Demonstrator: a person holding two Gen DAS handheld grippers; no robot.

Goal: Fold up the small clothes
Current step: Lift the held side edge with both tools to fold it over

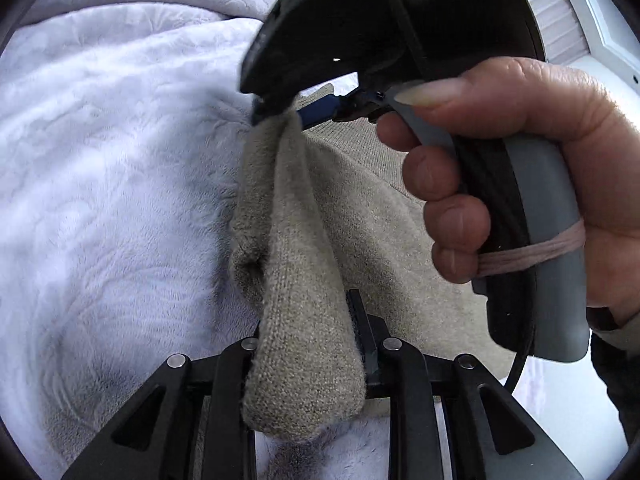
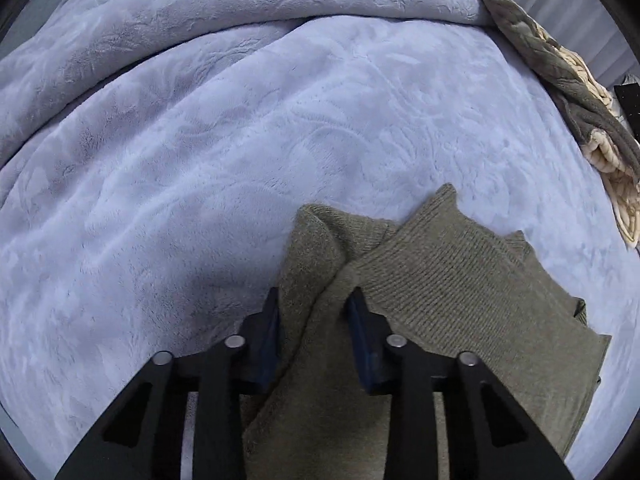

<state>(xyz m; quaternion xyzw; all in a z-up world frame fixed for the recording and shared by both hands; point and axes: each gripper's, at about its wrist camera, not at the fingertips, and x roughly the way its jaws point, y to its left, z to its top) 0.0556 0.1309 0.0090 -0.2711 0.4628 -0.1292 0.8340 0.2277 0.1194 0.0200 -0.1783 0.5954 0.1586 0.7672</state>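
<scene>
Knitwear, a beige-olive garment, lies on a pale lilac plush blanket in the lower right of the right wrist view, partly folded over itself; the right gripper comes in from the bottom edge with its two fingers astride a raised fold of the knit, one finger on the fold's left flank and the other on its right, jaws narrow and pinching the cloth. In the left wrist view the same fold runs up the centre of the frame as a taut ridge; its lower end is clamped in the left gripper, jaws nearly together, and its upper end is caught in the right gripper's tips near the upper centre; a hand at the right edge grips that tool's grey handle. A grey and cream cable-knit throw lies at the upper right edge.
</scene>
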